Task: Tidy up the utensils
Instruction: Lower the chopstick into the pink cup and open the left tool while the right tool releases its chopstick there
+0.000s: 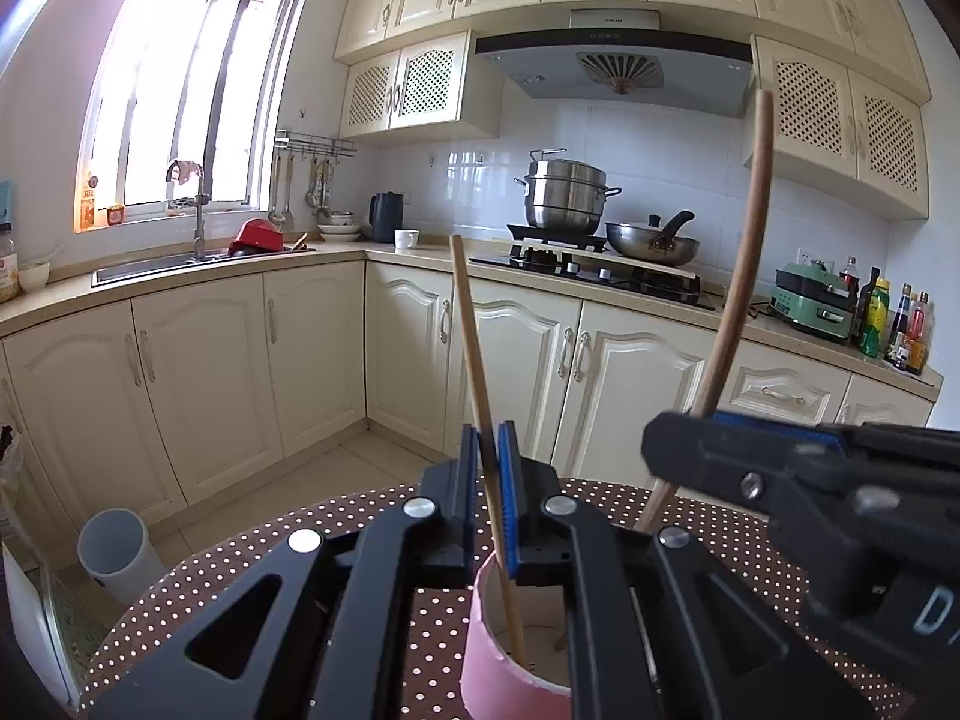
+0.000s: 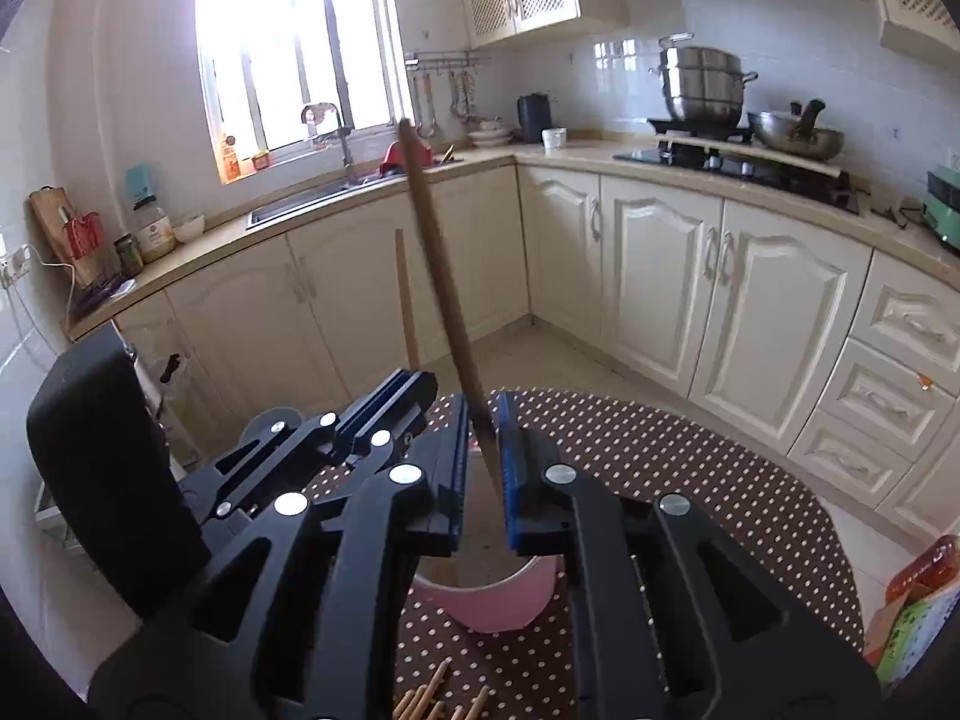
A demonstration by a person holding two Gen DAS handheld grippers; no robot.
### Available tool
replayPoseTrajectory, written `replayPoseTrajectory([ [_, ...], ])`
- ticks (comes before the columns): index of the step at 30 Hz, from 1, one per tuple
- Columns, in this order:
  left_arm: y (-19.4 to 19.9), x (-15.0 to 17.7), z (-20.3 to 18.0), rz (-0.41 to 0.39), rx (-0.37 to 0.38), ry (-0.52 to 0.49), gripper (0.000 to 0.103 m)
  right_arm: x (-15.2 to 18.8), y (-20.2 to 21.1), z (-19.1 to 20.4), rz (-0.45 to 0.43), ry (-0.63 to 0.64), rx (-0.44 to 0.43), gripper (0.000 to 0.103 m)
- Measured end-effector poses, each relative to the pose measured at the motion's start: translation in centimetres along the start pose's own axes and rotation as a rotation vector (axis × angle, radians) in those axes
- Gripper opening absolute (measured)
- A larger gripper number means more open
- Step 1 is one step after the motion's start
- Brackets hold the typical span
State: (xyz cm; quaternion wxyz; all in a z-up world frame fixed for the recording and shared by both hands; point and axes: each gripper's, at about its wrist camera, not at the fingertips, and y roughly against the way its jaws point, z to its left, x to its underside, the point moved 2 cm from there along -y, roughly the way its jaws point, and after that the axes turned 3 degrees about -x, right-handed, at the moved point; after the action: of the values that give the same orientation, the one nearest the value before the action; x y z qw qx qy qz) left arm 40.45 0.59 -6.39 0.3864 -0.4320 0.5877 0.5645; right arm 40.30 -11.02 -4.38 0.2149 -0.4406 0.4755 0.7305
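Both wrist views close over pink cup (shared), facing kitchen.

2 wooden sticks, 1 pink cup, 2 grippers, approx. 5 loose chopsticks.

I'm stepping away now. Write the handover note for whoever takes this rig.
Left gripper: shut on a light wooden stick whose lower end is already inside the pink cup.
Right gripper: darker wooden utensil stands between its jaws, lower end in the same cup; whether the pads grip it is unclear.
Left: release both, then the loose sticks lying on the dotted tablecloth.
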Motion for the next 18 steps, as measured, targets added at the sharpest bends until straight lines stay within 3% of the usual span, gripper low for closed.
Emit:
replayPoseTrajectory([
  [4, 0.2, -0.1, 0.3, 0.015, 0.011, 0.015, 0.008, 0.4, 0.4, -0.3, -0.020, -0.009, 0.062, 0.062],
  [8, 0.6, 0.0, 0.4, 0.019, -0.005, -0.010, 0.020, 0.5, 0.8, -0.5, -0.022, -0.011, 0.054, 0.062],
  [18, 2.8, -0.3, 0.3, 0.000, -0.003, -0.025, 0.032, 1.3, 1.9, -0.4, -0.012, -0.011, 0.079, 0.064],
])
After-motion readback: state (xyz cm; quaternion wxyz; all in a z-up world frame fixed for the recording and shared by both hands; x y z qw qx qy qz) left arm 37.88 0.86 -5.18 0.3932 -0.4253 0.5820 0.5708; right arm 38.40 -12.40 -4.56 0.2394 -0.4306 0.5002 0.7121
